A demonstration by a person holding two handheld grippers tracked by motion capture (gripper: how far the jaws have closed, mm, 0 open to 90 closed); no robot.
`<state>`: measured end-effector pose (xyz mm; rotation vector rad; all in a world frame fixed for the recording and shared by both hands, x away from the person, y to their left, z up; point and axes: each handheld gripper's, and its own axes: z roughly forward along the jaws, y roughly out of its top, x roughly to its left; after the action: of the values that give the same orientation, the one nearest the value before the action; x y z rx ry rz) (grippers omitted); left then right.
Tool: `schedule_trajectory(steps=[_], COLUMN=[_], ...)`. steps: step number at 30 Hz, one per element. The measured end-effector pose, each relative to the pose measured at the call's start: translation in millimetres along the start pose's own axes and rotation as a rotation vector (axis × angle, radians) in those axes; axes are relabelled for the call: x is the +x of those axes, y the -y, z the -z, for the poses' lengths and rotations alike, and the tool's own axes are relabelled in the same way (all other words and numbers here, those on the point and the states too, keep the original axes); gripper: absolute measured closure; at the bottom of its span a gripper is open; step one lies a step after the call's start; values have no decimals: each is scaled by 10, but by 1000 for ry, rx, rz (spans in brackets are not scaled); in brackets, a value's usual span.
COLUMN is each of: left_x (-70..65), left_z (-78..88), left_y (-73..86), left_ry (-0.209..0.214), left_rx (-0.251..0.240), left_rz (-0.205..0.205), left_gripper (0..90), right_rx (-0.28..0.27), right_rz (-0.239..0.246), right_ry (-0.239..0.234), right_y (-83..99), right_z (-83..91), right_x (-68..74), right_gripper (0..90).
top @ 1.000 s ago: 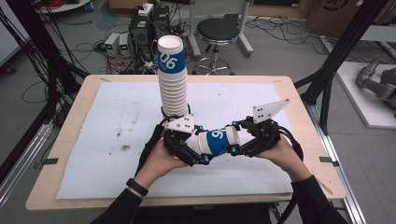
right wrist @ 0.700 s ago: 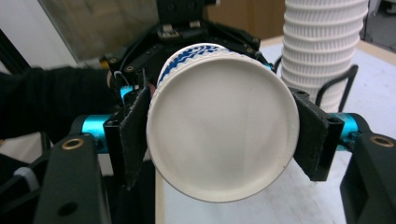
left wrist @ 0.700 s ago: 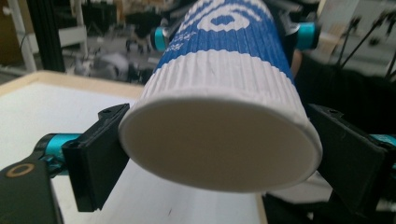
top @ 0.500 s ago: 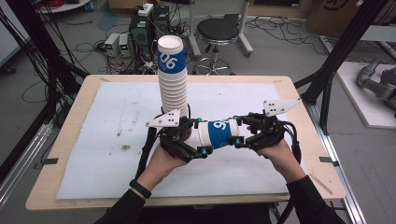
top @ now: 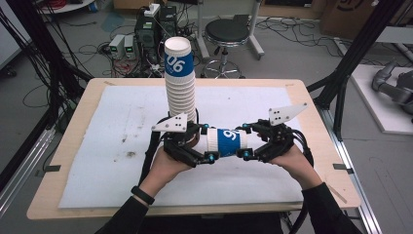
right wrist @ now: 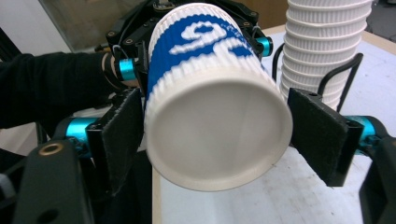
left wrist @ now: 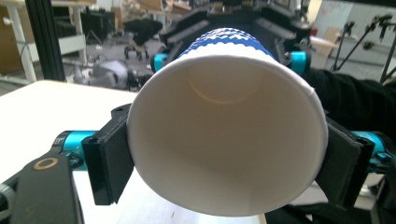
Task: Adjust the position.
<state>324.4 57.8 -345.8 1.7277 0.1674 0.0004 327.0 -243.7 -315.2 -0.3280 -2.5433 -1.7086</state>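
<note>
Cup point(top: 226, 142) lies level above worktop point(top: 97, 146), before stack point(top: 180, 83); left tool point(top: 202, 148) has just been closing, now clenched on rim; right tool point(top: 249, 142) just opened, released base: handover to left

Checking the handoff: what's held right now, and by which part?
Left gripper clamps the paper cup at its rim end; right gripper jaws have just opened, straddling its base without pressing.

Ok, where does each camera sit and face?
High view: above the person's side, looking forward and down: forearms, left gripper, right gripper, cup, cup stack.
Left gripper view: rides the left gripper, looks into the cup's mouth; its jaws have just been closing on it.
Right gripper view: rides the right gripper, faces the cup's base; jaws have just been opening, cup between them.
All share the cup.
</note>
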Motion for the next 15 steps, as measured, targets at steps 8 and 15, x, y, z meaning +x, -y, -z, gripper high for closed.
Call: schedule_trajectory(steps=[8,15], left_x=[-17,-21], left_z=[-31,-60], left_y=[-42,-39], left_ry=[-28,-22], left_rx=[133,167], left_rz=[-36,-33], left_gripper=[191,192], right_rx=[162,280], right_rz=[110,161], right_ry=[83,125], right_y=[-67,-66], right_z=[-8,-136], right_x=[97,154], right_gripper=[210,212])
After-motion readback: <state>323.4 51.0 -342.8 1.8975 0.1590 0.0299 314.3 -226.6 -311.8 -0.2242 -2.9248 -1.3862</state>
